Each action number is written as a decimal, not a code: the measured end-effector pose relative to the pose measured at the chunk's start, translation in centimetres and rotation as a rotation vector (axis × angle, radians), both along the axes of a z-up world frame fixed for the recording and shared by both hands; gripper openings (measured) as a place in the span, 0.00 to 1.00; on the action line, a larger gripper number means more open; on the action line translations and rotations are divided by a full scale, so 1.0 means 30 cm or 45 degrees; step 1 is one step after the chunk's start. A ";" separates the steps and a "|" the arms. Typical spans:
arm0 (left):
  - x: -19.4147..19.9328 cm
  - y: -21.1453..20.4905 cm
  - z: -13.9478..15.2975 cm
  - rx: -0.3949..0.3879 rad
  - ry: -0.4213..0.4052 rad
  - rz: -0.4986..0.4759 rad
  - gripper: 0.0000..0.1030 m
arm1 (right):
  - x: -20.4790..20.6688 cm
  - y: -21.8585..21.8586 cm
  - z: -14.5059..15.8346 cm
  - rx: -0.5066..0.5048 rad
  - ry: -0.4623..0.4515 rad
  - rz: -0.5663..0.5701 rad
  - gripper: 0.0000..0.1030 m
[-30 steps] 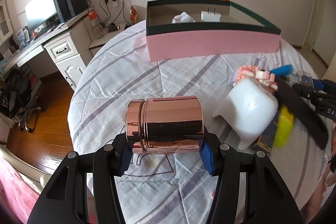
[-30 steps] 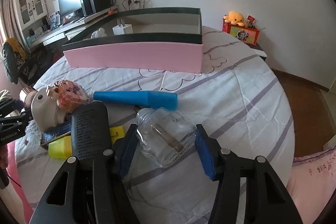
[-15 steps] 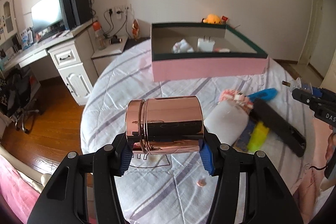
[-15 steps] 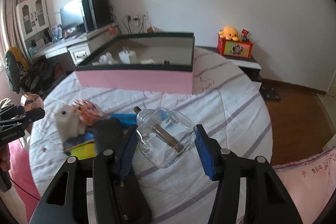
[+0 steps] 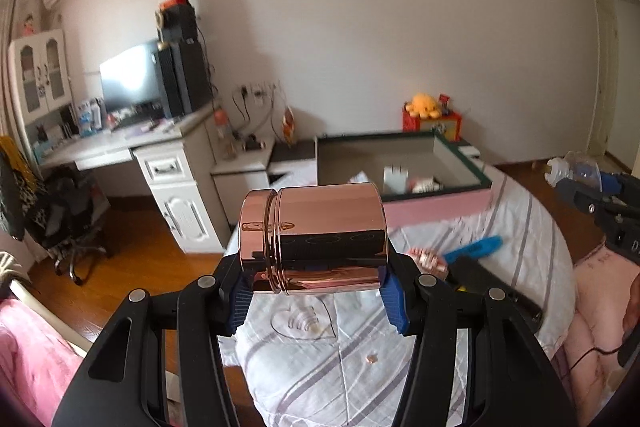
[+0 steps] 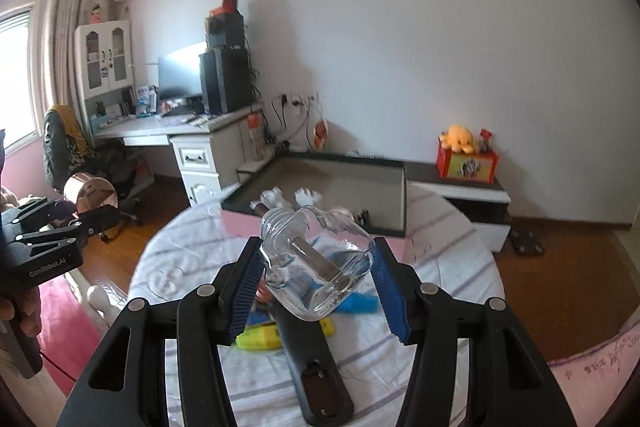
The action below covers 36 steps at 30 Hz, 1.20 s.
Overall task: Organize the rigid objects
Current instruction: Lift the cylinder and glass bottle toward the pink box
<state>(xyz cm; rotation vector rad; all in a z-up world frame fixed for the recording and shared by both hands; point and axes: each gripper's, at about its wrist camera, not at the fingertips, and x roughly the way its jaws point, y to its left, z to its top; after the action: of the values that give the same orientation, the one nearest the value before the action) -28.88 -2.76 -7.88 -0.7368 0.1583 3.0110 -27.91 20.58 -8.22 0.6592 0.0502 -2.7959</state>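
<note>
A shiny copper jar point(image 5: 314, 239) lies sideways between the blue pads of my left gripper point(image 5: 316, 291), which is shut on it and holds it high above the striped bed cover point(image 5: 320, 367). In the right wrist view, my right gripper point(image 6: 316, 279) is shut on a clear glass bottle point(image 6: 316, 263), also well above the bed. Beyond both stands the pink box point(image 5: 436, 203) with a dark green rim point(image 6: 316, 157). It holds a white charger point(image 5: 394, 179) and small white pieces point(image 6: 276, 199). Each gripper shows in the other's view: right gripper point(image 5: 592, 195), left gripper point(image 6: 60, 223).
On the bed below lie a blue tube point(image 6: 360, 303), a yellow item point(image 6: 260, 337), a long black object point(image 6: 316, 359) and a pink-and-white block toy point(image 5: 430, 259). A white desk with drawers point(image 5: 176, 187) and a monitor stands left. An orange plush point(image 6: 458, 139) sits on a low cabinet.
Both grippers have risen with the jar and the bottle still held. The bed and its loose items now sit lower and farther off, and more of the box's inside shows.
</note>
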 end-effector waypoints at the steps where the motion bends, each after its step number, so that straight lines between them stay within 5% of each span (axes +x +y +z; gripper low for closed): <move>1: 0.008 0.001 0.015 -0.001 0.014 -0.001 0.53 | 0.007 -0.009 0.011 0.000 0.011 0.010 0.54; 11: 0.067 -0.001 0.143 0.004 0.160 0.006 0.53 | 0.040 -0.064 0.110 0.023 0.126 0.057 0.54; 20: 0.002 0.025 0.168 -0.016 0.178 -0.012 0.53 | 0.000 -0.081 0.154 0.047 0.174 0.071 0.54; 36: -0.414 0.151 0.139 -0.065 0.055 -0.129 0.53 | -0.287 -0.052 0.097 0.109 0.068 0.085 0.54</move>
<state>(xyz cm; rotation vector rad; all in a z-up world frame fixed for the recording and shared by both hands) -41.31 1.78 -3.71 -0.6476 0.2662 2.9380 -36.51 19.02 -5.30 0.5912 0.1994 -2.7597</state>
